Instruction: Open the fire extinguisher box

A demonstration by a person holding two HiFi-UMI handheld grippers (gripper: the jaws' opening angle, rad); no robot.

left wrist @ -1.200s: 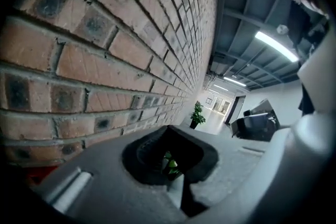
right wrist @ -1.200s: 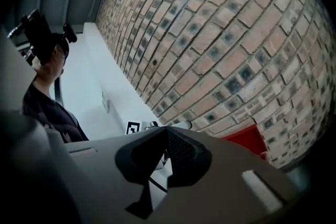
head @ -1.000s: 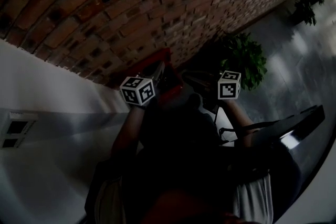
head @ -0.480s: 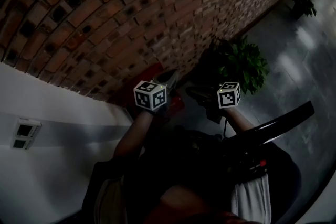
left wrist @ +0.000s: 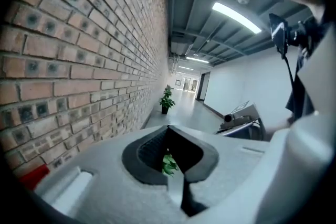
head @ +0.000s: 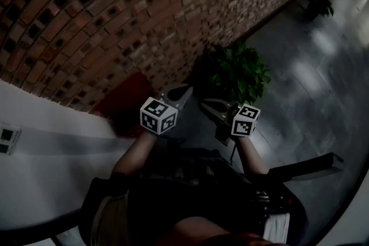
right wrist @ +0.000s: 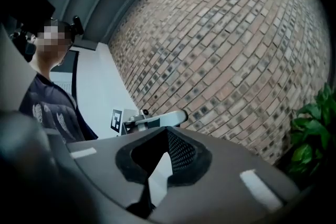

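- The head view is showing the red fire extinguisher box (head: 124,102) sitting at the foot of the brick wall (head: 144,3), left of both grippers and apart from them.
- The left gripper (head: 180,93) is pointing down the corridor, jaws pressed together on nothing; its view is catching only a red sliver of the box.
- The right gripper (head: 209,108) is also closed and empty; its view is showing the wall, a potted plant (right wrist: 312,128) and the left gripper instead.

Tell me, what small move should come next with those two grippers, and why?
Probably swing both left toward the red box by the brick wall. The left gripper and right gripper are shut and empty, and the box lies to their left; the left gripper faces the potted plant.
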